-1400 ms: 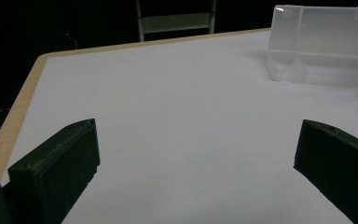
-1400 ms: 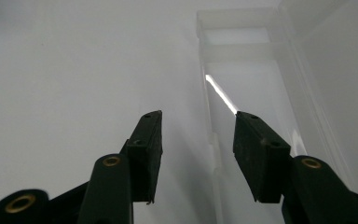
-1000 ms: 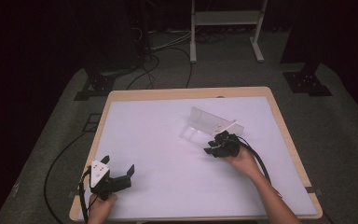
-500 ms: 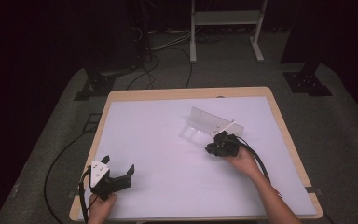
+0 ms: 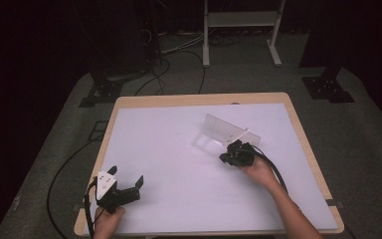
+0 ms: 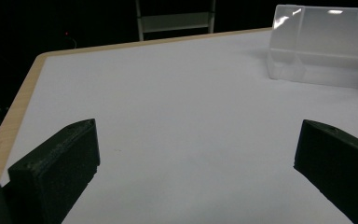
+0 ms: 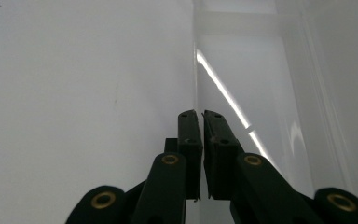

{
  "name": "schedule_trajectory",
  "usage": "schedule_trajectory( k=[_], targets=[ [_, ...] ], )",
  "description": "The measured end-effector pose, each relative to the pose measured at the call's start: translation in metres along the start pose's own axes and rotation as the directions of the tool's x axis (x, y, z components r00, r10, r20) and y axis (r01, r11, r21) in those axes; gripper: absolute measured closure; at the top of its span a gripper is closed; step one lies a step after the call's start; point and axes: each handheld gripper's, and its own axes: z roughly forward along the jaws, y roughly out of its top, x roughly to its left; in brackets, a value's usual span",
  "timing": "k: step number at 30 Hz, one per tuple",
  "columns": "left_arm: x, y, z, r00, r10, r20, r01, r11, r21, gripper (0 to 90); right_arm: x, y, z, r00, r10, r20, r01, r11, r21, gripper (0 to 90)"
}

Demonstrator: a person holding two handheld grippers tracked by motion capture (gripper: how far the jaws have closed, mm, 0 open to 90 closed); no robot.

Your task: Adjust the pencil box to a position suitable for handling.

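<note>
The right gripper, jaws pinched on the near wall of the clear plastic box at the tabletop's 1 o'clock, seems mid-grasp. Next likely comes lifting or dragging it steadily. The left gripper waits wide open and empty at 7 o'clock.

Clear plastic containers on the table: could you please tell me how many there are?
1. The clear plastic container sits right of the table's centre, toward the far edge. The right gripper is shut on its near wall. It also shows far right in the left gripper view.
</note>
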Motion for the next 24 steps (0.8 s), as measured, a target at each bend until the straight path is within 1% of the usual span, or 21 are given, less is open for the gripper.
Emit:
schedule_trajectory(
  k=[2,4,7,9,12,18,24],
  targets=[
    [0.000,0.000,0.000,1.0000,-0.002,0.000,0.002,1.0000,0.000,0.0,0.002,0.001,-0.001,0.9998,-0.013,0.015,0.013,1.000,-0.004,85.8],
    [0.000,0.000,0.000,1.0000,0.000,0.000,0.000,1.0000,0.000,0.0,0.002,0.001,-0.004,0.9995,-0.016,0.027,0.017,1.000,-0.013,85.9],
    [-0.001,0.000,0.000,1.0000,0.005,-0.001,-0.005,1.0000,0.001,0.0,0.000,0.002,-0.009,0.9993,-0.019,0.033,0.020,0.999,-0.034,86.1],
    [-0.001,0.000,0.000,1.0000,0.004,-0.002,-0.004,1.0000,0.001,0.0,0.000,0.002,-0.011,0.9995,-0.016,0.028,0.018,0.999,-0.042,86.2],
    [0.000,0.000,0.000,1.0000,0.003,-0.002,-0.003,1.0000,0.001,0.0,0.000,0.003,-0.014,0.9989,-0.025,0.040,0.027,0.999,-0.047,86.3],
    [0.000,0.000,0.000,1.0000,0.002,-0.002,-0.002,1.0000,0.001,0.0,0.001,0.004,-0.014,0.9988,-0.027,0.041,0.029,0.998,-0.051,86.4],
    [0.000,0.000,0.000,1.0000,0.002,-0.001,-0.002,1.0000,0.002,0.0,0.000,0.004,-0.014,0.9991,-0.028,0.031,0.030,0.998,-0.060,86.6]
  ],
)
